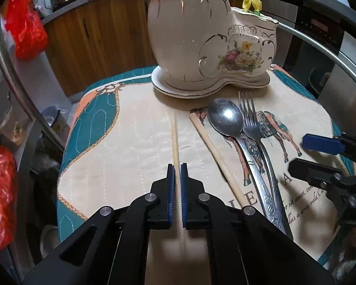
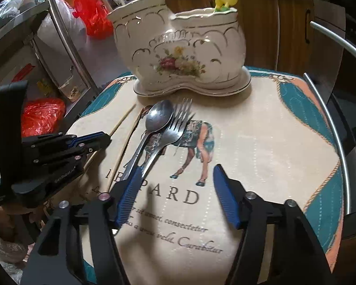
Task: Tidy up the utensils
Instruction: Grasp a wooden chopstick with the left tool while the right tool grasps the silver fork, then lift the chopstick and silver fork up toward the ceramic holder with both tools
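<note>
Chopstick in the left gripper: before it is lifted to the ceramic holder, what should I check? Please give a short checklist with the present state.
1. Left gripper shut on the chopstick: ok, the pads press it from both sides.
2. Grip place: not ok, it holds near one end, so the long part may swing.
3. Second chopstick apart from the held one: ok.
4. Spoon and fork out of the path: ok, they lie to the right.
5. Right gripper open and holding nothing: ok.
6. Free room inside the holder: cannot tell.
</note>
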`<control>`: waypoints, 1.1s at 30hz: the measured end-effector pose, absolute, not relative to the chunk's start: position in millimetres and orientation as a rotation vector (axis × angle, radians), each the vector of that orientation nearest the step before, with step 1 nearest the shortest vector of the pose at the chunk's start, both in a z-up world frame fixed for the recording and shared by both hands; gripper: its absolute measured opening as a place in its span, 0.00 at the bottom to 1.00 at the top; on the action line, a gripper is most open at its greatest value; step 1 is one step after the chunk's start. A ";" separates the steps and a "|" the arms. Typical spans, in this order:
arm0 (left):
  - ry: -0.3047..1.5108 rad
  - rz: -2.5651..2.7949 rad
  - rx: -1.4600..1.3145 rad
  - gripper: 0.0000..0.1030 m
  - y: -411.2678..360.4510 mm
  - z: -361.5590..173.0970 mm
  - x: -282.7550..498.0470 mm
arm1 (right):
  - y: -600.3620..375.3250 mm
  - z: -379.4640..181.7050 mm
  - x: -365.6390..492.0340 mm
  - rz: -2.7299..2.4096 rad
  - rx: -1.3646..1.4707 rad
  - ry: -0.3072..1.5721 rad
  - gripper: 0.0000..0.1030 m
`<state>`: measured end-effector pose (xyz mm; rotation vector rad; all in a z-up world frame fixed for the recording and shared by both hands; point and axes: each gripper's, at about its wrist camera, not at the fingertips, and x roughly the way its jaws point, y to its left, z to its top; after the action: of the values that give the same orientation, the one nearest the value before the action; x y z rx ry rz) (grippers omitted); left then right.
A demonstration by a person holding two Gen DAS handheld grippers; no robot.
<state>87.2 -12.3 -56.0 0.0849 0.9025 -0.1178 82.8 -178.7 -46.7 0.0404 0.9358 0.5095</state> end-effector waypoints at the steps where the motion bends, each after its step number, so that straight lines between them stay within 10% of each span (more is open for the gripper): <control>1: 0.900 -0.122 0.079 0.05 -10.8 -56.0 85.0 | -176.4 -47.2 84.5 0.513 0.043 0.940 0.51; 11: 0.884 -0.169 -0.033 0.05 8.1 -50.6 64.8 | -162.3 -50.3 129.1 0.465 0.031 0.925 0.32; 24: 0.845 -0.192 -0.060 0.05 20.4 -37.3 56.2 | -153.2 -56.0 159.0 0.505 0.040 0.946 0.32; 33: 0.832 -0.193 -0.067 0.05 20.7 -33.1 54.9 | -162.3 -49.7 150.0 0.548 0.082 0.919 0.03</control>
<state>54.9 20.7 -33.1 -0.0666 0.8317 -0.1928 150.0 -162.3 -49.7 0.0824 0.9194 0.5479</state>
